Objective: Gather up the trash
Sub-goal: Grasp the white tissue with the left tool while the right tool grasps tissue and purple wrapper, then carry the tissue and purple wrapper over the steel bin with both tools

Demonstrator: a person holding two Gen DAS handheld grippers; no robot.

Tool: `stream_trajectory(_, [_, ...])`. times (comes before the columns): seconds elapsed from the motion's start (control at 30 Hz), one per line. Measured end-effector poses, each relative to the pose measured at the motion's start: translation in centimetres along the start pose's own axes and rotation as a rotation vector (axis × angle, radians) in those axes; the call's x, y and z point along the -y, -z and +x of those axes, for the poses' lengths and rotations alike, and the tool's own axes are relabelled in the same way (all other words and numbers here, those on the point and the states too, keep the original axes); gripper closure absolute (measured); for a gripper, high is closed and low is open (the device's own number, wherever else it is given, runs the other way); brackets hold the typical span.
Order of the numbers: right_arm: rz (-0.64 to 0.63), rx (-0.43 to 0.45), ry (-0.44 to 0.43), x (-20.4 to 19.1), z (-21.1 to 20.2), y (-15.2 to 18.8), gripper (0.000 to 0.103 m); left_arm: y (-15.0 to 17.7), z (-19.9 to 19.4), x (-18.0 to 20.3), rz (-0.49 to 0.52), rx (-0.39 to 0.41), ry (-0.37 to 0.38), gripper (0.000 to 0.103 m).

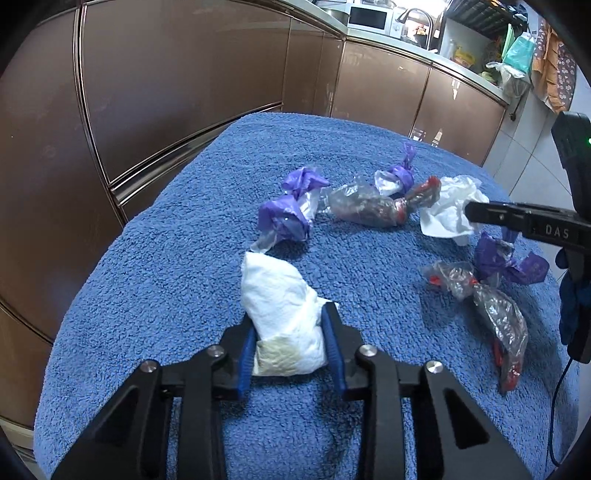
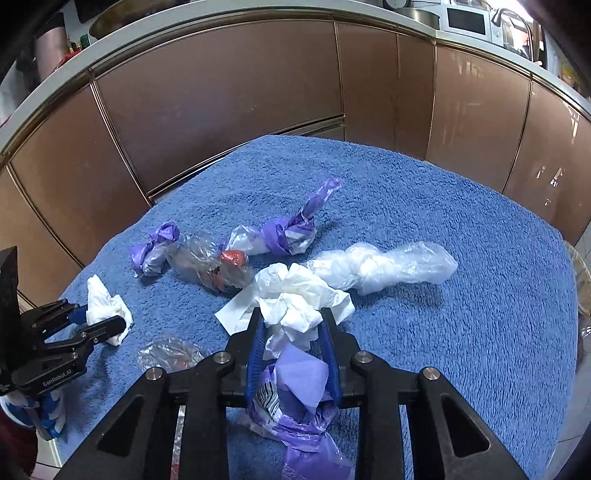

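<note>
Trash lies on a blue towel (image 1: 184, 258) over a table. My left gripper (image 1: 291, 321) is shut on a folded white paper towel (image 1: 280, 302), also seen in the right wrist view (image 2: 107, 306). My right gripper (image 2: 293, 317) is shut on a crumpled white tissue (image 2: 295, 295), seen in the left wrist view (image 1: 447, 206); a purple wrapper (image 2: 295, 402) lies under its jaws. Other pieces are purple wrappers (image 1: 288, 214) (image 2: 288, 232), clear-and-red wrappers (image 1: 373, 203) (image 1: 495, 302), and a twisted clear bag (image 2: 384, 266).
Brown cabinet fronts (image 2: 221, 110) stand behind the table, with a countertop holding a microwave (image 1: 369, 16) and clutter. The towel's right edge (image 2: 561, 295) drops to a tiled floor.
</note>
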State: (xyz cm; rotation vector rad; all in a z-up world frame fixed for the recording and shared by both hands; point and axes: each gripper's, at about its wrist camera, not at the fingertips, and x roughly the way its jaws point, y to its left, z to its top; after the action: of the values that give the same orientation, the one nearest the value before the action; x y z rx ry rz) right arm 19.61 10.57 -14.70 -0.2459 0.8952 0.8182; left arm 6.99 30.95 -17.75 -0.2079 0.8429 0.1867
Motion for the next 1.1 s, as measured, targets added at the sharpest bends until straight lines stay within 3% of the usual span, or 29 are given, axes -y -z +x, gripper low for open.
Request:
stream_trajectory(0.27, [-0.032,0.052,0.007,-0.8,-1.0,-0.9,0.086,0.0,-0.1,-0.5,-0.018,0.003,0.008,0.082])
stream_trajectory(0.7, [-0.003,0.195,-0.046,-1.1,-8.0,-1.2,0.086,0.8,-1.8,-0.8,-0.045,0.022,0.021,0.090])
stream_trajectory(1.1, [-0.023,0.310,0.004,-3.0,-16.4,1.3,0.086,1.1,-8.9,-0.3,-0.046,0.131,0.053,0.093])
